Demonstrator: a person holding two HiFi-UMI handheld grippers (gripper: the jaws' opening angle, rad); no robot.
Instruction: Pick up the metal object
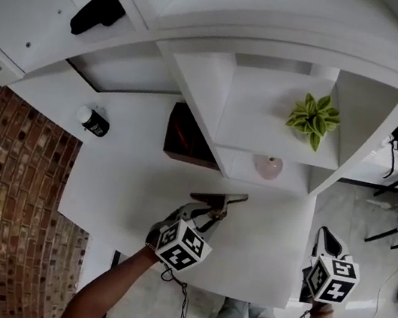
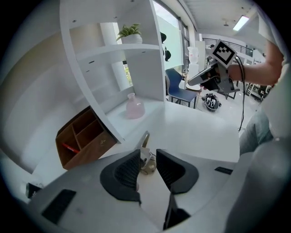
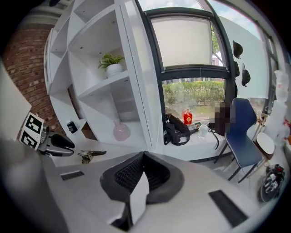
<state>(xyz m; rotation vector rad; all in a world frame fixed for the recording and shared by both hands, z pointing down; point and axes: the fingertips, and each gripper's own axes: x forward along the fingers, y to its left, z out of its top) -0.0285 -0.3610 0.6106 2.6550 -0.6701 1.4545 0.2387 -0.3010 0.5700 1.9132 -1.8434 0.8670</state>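
1. Metal object lies flat on the white table, just in front of the left gripper, and its long thin end points away from that gripper.
2. In the left gripper view the jaws stand a little apart with a narrow gap. The thick near end of the metal object is in this gap. The left jaw seems to touch it, but I cannot tell if both jaws press on it.
3. The right gripper has its jaws closed together with nothing between them. It is held well to the right of the left gripper, at the right edge of the table.
4. A brown wooden organiser stands ahead of the left gripper and to its left, under the white shelf unit. It is divided into compartments, and a thin red thing lies in one of them.
5. A pink vase stands on the low shelf, ahead of the left gripper and beyond the metal object. What is inside the vase I cannot see.
6. A green plant in a white pot stands on the shelf above the vase.
7. A small black jar stands on the table far to the left of the left gripper, past the organiser.
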